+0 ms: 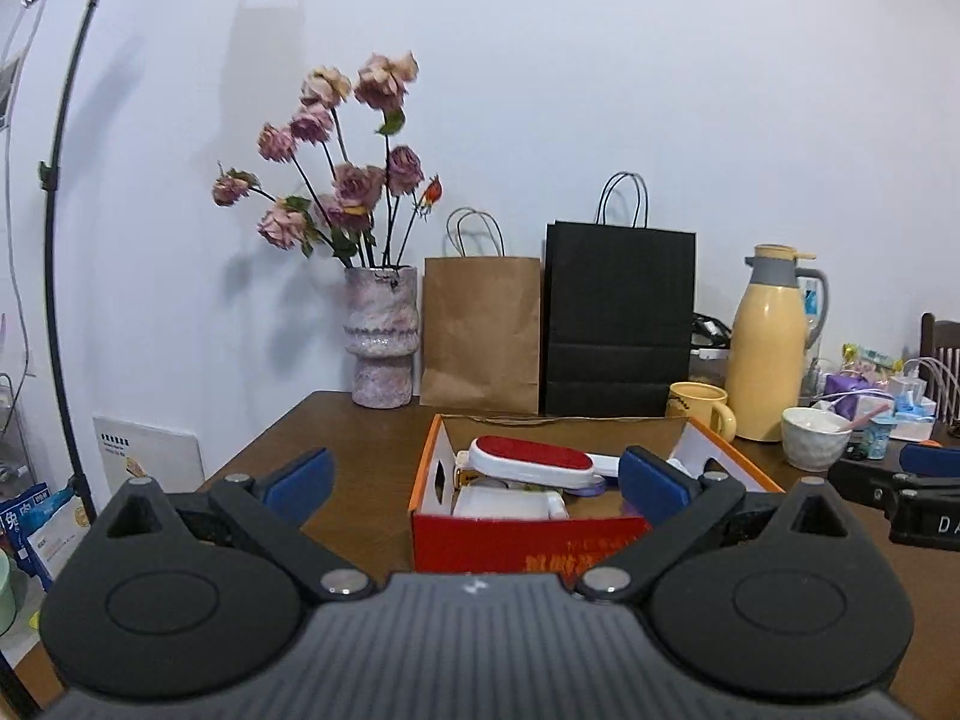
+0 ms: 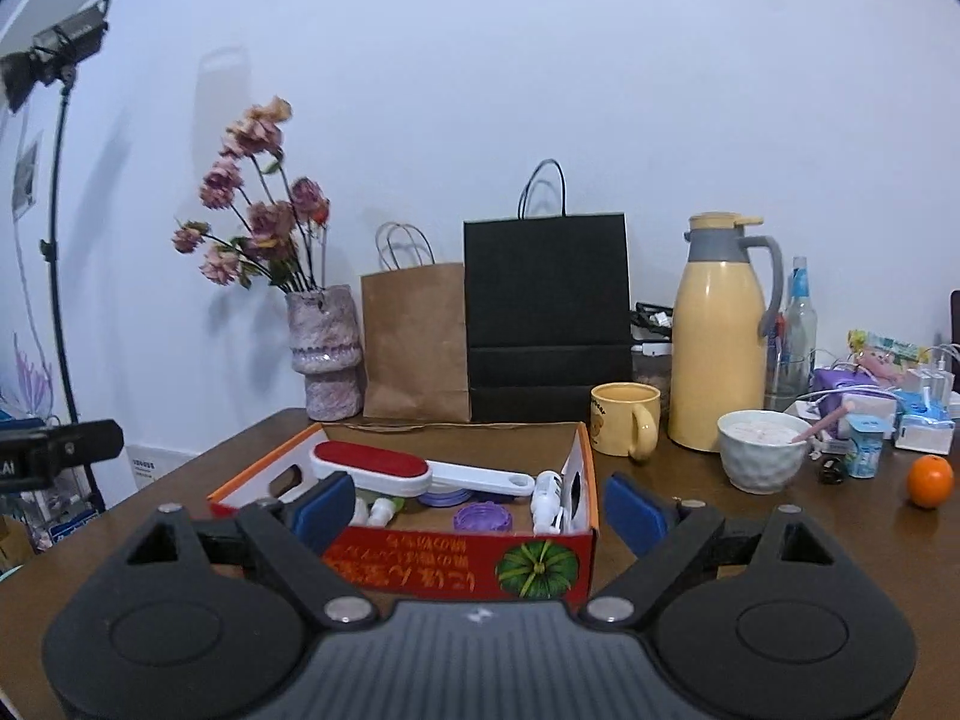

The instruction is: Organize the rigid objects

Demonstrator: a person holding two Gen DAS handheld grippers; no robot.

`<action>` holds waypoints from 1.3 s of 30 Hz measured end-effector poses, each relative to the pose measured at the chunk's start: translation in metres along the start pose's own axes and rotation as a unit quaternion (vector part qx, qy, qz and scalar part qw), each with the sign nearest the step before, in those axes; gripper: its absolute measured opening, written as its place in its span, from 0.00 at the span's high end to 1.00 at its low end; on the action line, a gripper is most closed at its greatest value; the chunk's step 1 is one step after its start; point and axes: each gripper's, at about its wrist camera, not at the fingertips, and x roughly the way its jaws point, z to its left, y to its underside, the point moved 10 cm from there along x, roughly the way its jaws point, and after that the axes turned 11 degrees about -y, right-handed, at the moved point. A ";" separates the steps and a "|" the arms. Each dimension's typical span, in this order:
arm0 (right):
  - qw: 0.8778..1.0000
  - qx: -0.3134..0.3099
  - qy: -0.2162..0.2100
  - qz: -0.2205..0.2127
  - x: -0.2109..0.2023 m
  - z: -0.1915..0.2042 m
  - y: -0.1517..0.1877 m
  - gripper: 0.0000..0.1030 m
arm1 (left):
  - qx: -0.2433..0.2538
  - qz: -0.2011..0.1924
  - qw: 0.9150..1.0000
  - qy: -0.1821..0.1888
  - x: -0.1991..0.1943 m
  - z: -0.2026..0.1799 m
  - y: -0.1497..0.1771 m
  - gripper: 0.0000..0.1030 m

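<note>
An open red and orange cardboard box [image 1: 528, 540] sits on the brown table just ahead of both grippers. Inside it a white lint brush with a red pad [image 1: 528, 459] lies across white containers. In the right wrist view the same box [image 2: 456, 564] also holds the brush [image 2: 372, 465], a purple lid [image 2: 483, 517] and small white bottles [image 2: 375, 510]. My left gripper [image 1: 477, 480] is open with nothing between its blue pads. My right gripper [image 2: 480, 510] is likewise open and holds nothing, its pads spread about as wide as the box.
Behind the box stand a vase of dried roses [image 2: 327, 354], a brown paper bag [image 2: 414, 342] and a black paper bag [image 2: 546, 318]. To the right are a yellow mug [image 2: 624, 420], a yellow thermos jug [image 2: 717, 336], a white bowl [image 2: 762, 456] and an orange [image 2: 929, 481].
</note>
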 end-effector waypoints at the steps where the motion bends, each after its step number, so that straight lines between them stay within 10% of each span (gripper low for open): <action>1: 1.000 -0.002 0.001 -0.004 -0.009 0.003 0.003 0.12 | -0.004 -0.002 1.000 0.004 -0.010 0.003 0.004 0.00; 23: 1.000 0.013 -0.003 -0.026 -0.209 0.084 0.078 0.02 | -0.002 0.006 1.000 0.003 -0.199 0.038 0.085 0.00; 39: 1.000 -0.006 -0.027 -0.011 -0.215 0.110 0.084 0.01 | -0.008 0.029 0.999 0.020 -0.210 0.039 0.098 0.00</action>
